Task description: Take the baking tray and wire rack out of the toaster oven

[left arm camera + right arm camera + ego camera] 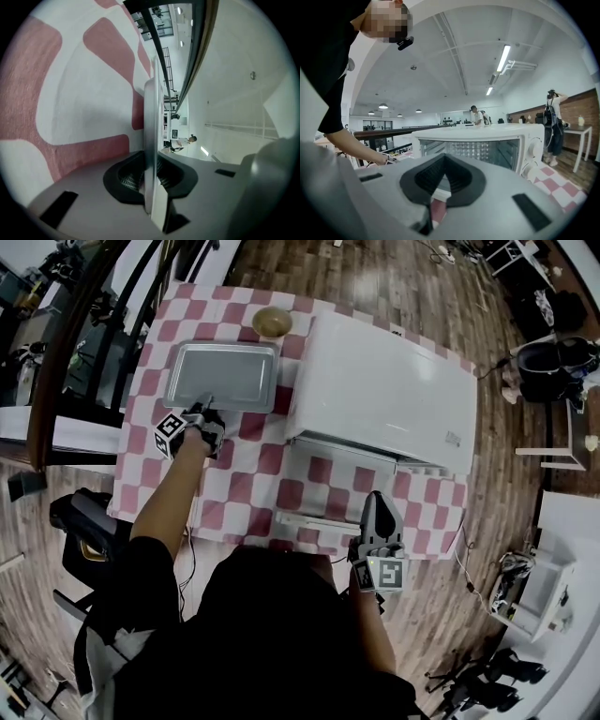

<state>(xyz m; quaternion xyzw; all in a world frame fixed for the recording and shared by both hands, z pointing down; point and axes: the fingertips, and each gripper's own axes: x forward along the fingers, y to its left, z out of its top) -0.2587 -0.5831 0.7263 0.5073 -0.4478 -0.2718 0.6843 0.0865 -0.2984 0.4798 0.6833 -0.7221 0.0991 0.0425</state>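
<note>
Closest to the person, the right gripper (443,160) hovers level over the near edge of the checked tablecloth (253,479), its jaws pressed together at the tips with nothing between them. It points at the open front of the white toaster oven (394,390). The oven's door (342,467) hangs down toward the person, and whether a rack sits inside is too unclear to tell. Further out on the left, the left gripper (208,411) reaches forward at the end of an outstretched arm. Its jaws are pinched on the near rim of the baking tray (222,376), and the thin metal edge stands upright between the pads in the left gripper view. The tray lies flat on the cloth, outside the oven and just beside its left wall. Beyond the tray, near the table's far edge, sits a small round bowl (272,322).
</note>
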